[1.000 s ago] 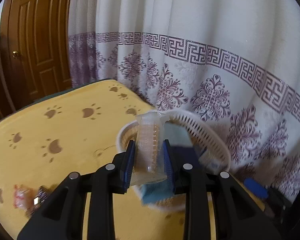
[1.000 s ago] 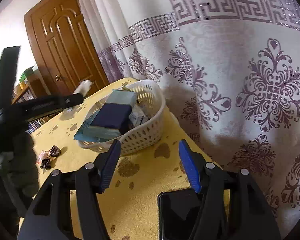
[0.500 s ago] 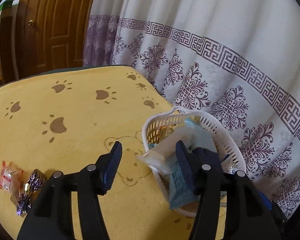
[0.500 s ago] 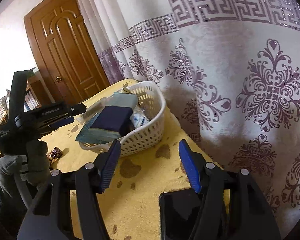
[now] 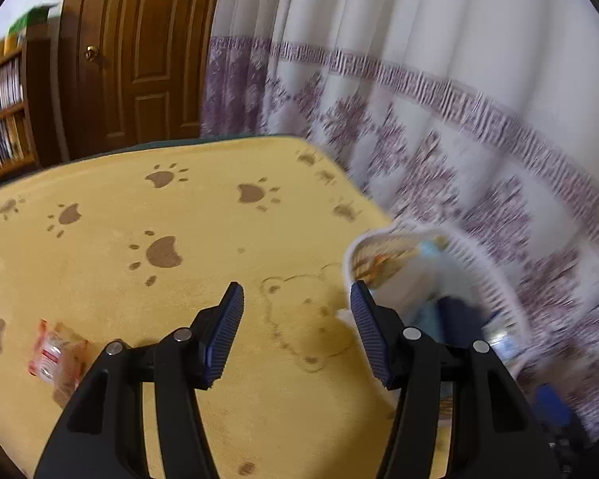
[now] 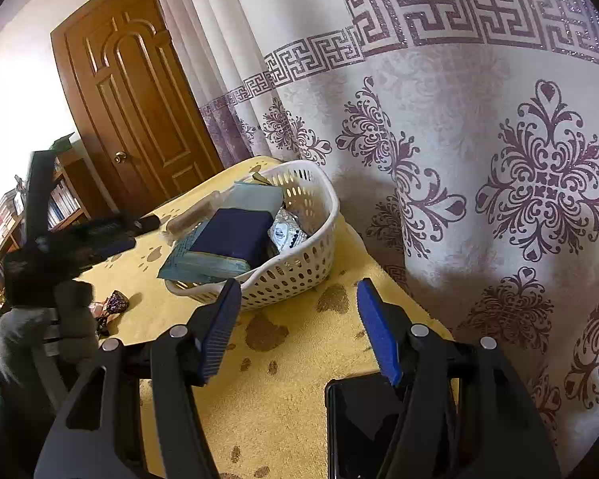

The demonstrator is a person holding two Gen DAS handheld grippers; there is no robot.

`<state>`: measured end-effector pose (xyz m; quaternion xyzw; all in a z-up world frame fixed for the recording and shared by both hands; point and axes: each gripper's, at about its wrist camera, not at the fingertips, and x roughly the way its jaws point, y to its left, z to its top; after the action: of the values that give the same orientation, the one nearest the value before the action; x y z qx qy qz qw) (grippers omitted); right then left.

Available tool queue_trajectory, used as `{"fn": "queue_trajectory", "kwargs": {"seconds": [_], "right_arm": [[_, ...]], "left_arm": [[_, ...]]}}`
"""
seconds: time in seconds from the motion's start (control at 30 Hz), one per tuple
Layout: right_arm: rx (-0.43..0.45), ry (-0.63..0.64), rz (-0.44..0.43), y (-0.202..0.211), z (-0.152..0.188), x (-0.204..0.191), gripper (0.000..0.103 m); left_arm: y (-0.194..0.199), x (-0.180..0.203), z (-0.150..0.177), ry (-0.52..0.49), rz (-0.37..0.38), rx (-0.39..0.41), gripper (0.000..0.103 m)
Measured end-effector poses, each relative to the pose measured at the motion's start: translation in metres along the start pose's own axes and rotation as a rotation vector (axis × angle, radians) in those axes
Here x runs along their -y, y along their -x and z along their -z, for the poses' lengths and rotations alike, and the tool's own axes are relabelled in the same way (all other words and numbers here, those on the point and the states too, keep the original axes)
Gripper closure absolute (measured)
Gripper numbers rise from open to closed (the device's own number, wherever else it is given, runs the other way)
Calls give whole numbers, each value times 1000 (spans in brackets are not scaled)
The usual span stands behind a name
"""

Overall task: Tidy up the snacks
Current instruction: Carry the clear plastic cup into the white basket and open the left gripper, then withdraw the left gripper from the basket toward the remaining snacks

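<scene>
A white perforated basket [image 6: 299, 267] stands on the yellow paw-print tablecloth [image 6: 299, 379] near the curtain. It holds a light blue packet [image 6: 203, 259], a dark blue box [image 6: 235, 235], a silver packet [image 6: 287, 233] and a clear packet [image 6: 195, 215] lying over its left rim. The basket shows blurred in the left wrist view [image 5: 479, 275]. My left gripper [image 5: 297, 335] is open and empty, left of the basket; it also shows in the right wrist view [image 6: 116, 235]. My right gripper [image 6: 299, 331] is open and empty in front of the basket. A red-and-white wrapped snack [image 5: 56, 355] lies at the left.
A dark purple wrapped candy [image 6: 116, 303] lies on the cloth left of the basket. A black phone [image 6: 363, 427] lies under my right gripper. A patterned curtain [image 6: 479, 159] hangs close behind the table. A wooden door [image 6: 139, 111] and a bookshelf [image 5: 0, 107] stand further back.
My left gripper opened and let the clear packet go into the basket, then swung left away from the basket. My right gripper has stayed still and open.
</scene>
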<state>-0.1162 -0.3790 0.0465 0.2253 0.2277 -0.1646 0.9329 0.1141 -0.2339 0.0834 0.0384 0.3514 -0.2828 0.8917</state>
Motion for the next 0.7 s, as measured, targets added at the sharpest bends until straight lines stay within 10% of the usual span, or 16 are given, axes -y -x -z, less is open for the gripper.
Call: {"fn": "queue_trajectory", "kwargs": {"seconds": [0.7], "right_arm": [[13,-7,19,5,-1,3,41]], "left_arm": [[-10,37,-2,-66,24,9,47]]}}
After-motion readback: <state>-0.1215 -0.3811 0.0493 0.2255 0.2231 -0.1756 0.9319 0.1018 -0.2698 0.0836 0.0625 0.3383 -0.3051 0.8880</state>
